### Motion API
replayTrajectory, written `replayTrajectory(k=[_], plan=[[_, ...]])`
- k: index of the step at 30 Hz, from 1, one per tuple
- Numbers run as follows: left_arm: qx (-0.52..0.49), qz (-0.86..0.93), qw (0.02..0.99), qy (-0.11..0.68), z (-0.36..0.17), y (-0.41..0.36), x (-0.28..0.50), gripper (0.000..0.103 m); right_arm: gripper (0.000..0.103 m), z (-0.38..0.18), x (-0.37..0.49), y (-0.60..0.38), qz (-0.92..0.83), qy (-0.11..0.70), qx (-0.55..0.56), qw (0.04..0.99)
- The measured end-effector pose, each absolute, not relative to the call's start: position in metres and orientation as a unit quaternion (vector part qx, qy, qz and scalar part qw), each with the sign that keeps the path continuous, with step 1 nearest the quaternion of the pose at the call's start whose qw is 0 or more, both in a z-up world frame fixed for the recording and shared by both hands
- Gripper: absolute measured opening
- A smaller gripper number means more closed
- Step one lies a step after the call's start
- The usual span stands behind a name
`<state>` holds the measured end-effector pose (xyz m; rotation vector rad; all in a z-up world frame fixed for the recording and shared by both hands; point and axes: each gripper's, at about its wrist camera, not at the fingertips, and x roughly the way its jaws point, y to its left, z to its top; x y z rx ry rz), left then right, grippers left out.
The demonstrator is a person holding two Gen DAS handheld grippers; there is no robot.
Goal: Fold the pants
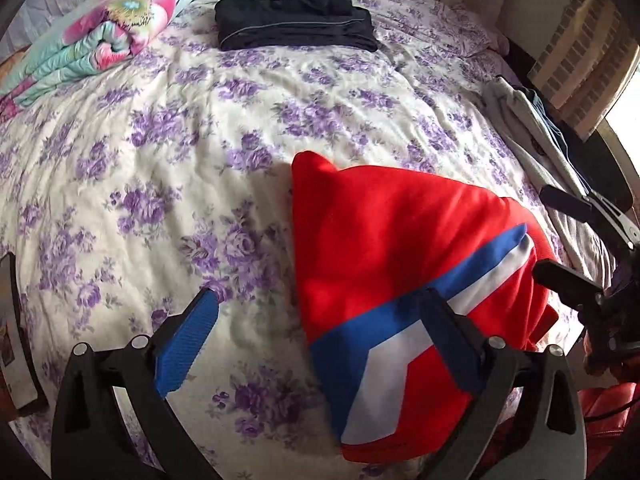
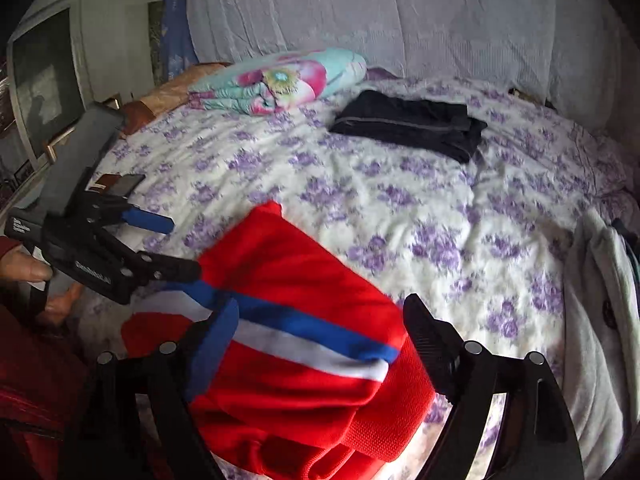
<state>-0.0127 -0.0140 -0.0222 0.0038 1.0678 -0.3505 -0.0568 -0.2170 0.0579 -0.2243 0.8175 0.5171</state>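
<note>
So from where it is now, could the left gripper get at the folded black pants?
Probably yes, with a long reach: the left gripper is open and holds nothing, and only bare floral bedsheet lies between it and the black pants at the far side.

The red pants (image 1: pixel 400 248) are a matt knit cloth, with a fine mesh-like weave showing at the folded edge near the bed's front edge, and smooth blue and white stripes sewn in. The bed sheet (image 1: pixel 160 160) is thin, matt, wrinkled cotton-like cloth printed with purple flowers. The dark folded garment (image 1: pixel 294 22) near the bed's far edge is smooth, slightly sheeny cloth. The quilt (image 1: pixel 100 28) at the far left corner looks soft and padded. The left tool (image 1: pixel 324 332) is matt black plastic with ribbed blue pads (image 1: pixel 188 344) and dull metal pins.
</note>
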Motion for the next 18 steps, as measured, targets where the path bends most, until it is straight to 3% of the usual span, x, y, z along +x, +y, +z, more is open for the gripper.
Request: replayTrajectory(k=[5, 8, 13, 17, 18], plan=[[0.024, -0.154, 0.818, 0.554, -0.062, -0.022, -0.006, 0.099, 0.087, 0.009, -0.038, -0.191, 0.268, 0.469, -0.127, 0.832], [-0.018, -0.157, 0.809, 0.566, -0.066, -0.011, -0.004, 0.099, 0.090, 0.004, -0.047, -0.182, 0.264, 0.454, -0.160, 0.835], [0.033, -0.158, 0.836, 0.525, -0.040, -0.022, -0.018, 0.098, 0.090, 0.046, -0.066, -0.205, 0.267, 0.406, -0.125, 0.865], [0.066, -0.169, 0.825, 0.535, -0.053, -0.035, -0.022, 0.099, 0.096, 0.009, -0.065, -0.222, 0.231, 0.470, -0.143, 0.840], [0.061, -0.172, 0.826, 0.533, -0.055, -0.034, -0.023, 0.099, 0.098, 0.005, -0.070, -0.226, 0.232, 0.455, -0.136, 0.849]])
